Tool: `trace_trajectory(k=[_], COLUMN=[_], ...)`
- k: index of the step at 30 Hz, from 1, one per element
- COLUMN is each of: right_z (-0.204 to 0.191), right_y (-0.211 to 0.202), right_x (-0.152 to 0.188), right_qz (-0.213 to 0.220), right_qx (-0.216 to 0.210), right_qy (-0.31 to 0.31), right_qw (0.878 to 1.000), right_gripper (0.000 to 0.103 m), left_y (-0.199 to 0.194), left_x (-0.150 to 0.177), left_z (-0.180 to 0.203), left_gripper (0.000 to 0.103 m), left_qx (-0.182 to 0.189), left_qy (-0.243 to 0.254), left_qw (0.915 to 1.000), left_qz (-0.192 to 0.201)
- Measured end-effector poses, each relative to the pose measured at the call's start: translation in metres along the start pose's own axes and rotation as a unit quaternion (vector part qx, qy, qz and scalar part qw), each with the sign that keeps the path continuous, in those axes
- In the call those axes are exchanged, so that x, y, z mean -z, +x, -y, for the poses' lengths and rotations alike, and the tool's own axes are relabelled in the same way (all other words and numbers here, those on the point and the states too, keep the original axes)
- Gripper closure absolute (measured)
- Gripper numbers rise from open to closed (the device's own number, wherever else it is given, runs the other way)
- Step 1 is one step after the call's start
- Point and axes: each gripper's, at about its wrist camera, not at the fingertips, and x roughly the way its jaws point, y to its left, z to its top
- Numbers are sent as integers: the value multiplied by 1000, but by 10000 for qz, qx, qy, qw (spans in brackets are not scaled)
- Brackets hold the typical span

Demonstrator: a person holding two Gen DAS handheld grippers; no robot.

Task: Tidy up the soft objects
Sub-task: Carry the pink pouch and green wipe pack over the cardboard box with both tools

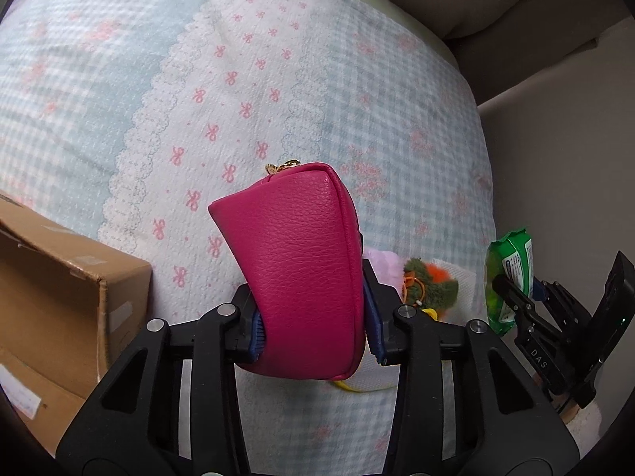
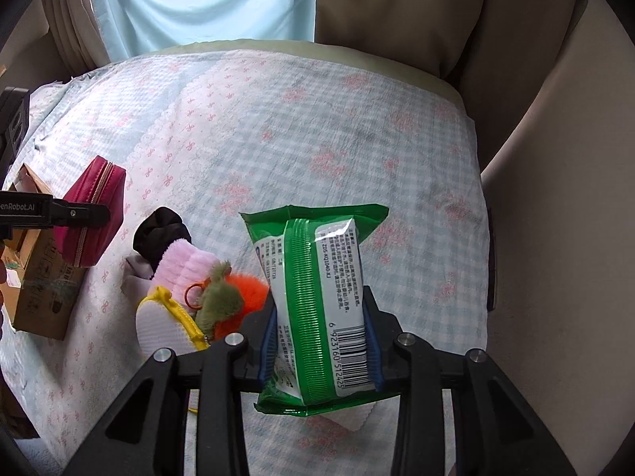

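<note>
My left gripper [image 1: 313, 325] is shut on a magenta zip pouch [image 1: 301, 269] and holds it above the bed; the pouch also shows in the right wrist view [image 2: 93, 214]. My right gripper [image 2: 319, 341] is shut on a green wet-wipes pack [image 2: 317, 305], which also shows in the left wrist view [image 1: 510, 277]. On the bedspread lies a pile: a black cloth [image 2: 158, 234], a pink soft piece [image 2: 182, 265], an orange-and-green plush keychain [image 2: 230, 297] and a white-and-yellow mesh pouch [image 2: 166, 325].
An open cardboard box [image 1: 59, 297] stands at the left on the bed, also in the right wrist view [image 2: 39, 277]. The checked bedspread [image 2: 317, 139] covers the bed. A beige headboard or wall [image 2: 535, 158] runs along the right. Curtains [image 2: 206, 0] hang at the back.
</note>
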Motion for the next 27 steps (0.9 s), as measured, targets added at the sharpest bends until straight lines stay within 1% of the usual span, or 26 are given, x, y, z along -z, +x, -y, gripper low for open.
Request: trace_trajectory(k=[7,12,16,21,24,27], right_z=[-22,-60,-101,-158,-193,-226], right_y=[-72,-131,-167,-185,-184,-176], right_x=[-20,-38,-52,-65,-71,-76], right_qz=[375,649,818,859,750,622], right_qx=[11,-48,-278,-553,-731,-847], right_qy=[362,414,456,487,448,370], right_qw=[9986,9970,9952,9936,9935,9938], right_gripper=[70,70,70,70,70,70], left_y=[-63,-131,-192,-255,-279,-295], left_x=[4,11,17,25,32,35], left_z=[16,17,8,-16,-40,-68], left_gripper=[68,68,68,68,68,68], left_qx=[186,264,221,-97,-346,-546], left_qy=[63,121,199,283,280,245], left_qw=[9995,9979,9955,9926,9916,9910], left_qz=[267,578,894,1173,1216,1195])
